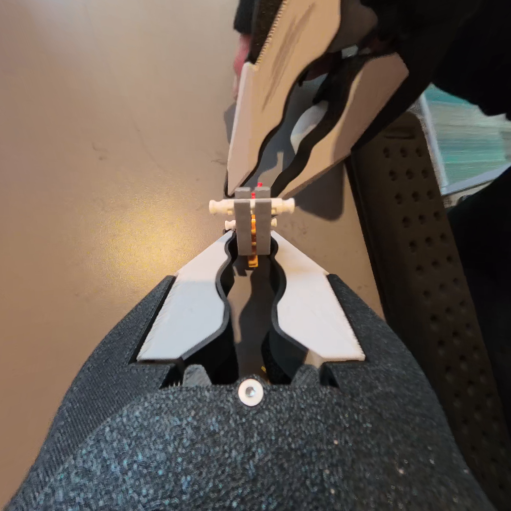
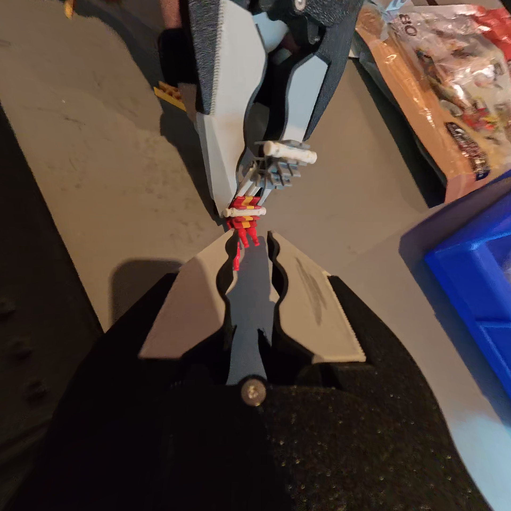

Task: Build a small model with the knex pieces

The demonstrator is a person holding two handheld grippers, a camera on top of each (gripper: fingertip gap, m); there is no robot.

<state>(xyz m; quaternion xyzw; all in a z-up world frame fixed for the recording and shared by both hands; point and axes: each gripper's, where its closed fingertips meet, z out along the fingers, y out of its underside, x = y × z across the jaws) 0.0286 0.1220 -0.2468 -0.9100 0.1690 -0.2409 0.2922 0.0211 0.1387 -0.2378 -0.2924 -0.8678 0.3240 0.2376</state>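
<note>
My left gripper (image 1: pixel 252 235) is shut on a small brick assembly (image 1: pixel 251 221): two grey bars side by side, white pins crossing them, and an orange piece between. It holds the assembly above the beige table (image 1: pixel 110 166). In the right wrist view the left gripper (image 2: pixel 243 199) comes down from the top, and the assembly (image 2: pixel 276 168) ends in red and yellow plates with red pins (image 2: pixel 246 235). My right gripper (image 2: pixel 249 233) is open, with its fingertips on either side of those red pins. It also shows in the left wrist view (image 1: pixel 254 188), reaching in from above.
A blue plastic bin (image 2: pixel 456 276) stands at the right. A clear bag of loose bricks (image 2: pixel 442 83) lies behind it. A yellow brick (image 2: pixel 170 95) lies on the table at the back. A black perforated strip (image 1: pixel 414 249) runs along the table's right side. Left and right tips are no more than a few centimetres apart.
</note>
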